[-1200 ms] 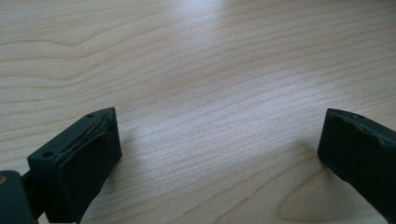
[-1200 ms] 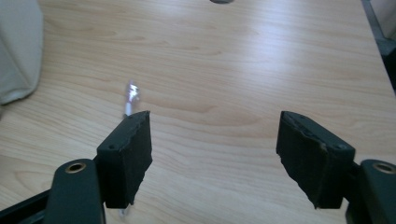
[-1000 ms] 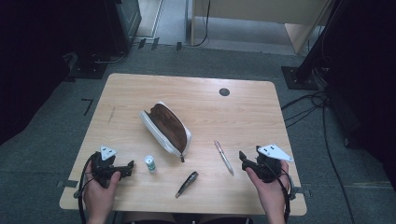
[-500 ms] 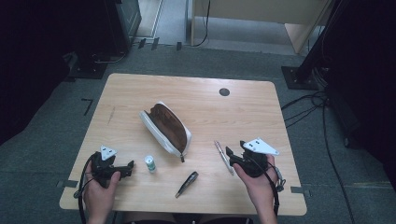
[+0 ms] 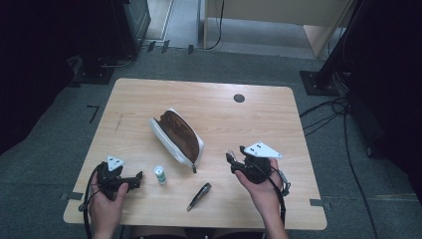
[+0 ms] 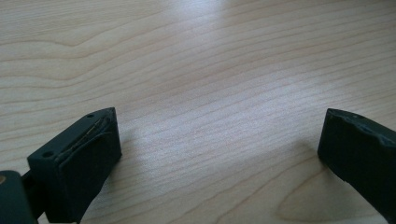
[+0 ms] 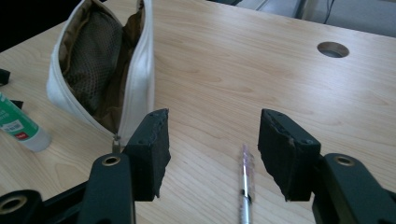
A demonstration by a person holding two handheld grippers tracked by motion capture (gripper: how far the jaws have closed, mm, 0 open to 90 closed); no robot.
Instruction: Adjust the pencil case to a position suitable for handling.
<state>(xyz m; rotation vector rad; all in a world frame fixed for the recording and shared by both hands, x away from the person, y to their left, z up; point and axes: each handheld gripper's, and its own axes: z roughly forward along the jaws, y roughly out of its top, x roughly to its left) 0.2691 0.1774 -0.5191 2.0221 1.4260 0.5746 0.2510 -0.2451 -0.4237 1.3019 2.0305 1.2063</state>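
Right gripper (image 5: 233, 160) sits over the clear pen (image 7: 246, 179), jaws half apart and just been closing, pen lying between them on the desk (image 5: 209, 102), pads not touching it yet. Looks like a pick of the pen, likely bound for the open pouch (image 5: 176, 135) just to the left.

To do it well: bring the jaws lower so the pads straddle the barrel, center them mid-length, then close squarely across it. The pen is thin and round and could roll or skid out if pinched near an end.

Left gripper (image 5: 137, 178) rests low on the desk near the glue stick (image 5: 159, 175), jaws wide apart with nothing between. A dark pen (image 5: 199, 196) lies near the front edge.

Hard to see: the clear pen's lower end is cut off in the right gripper view, and from above the gripper covers it. Pouch contents unclear.
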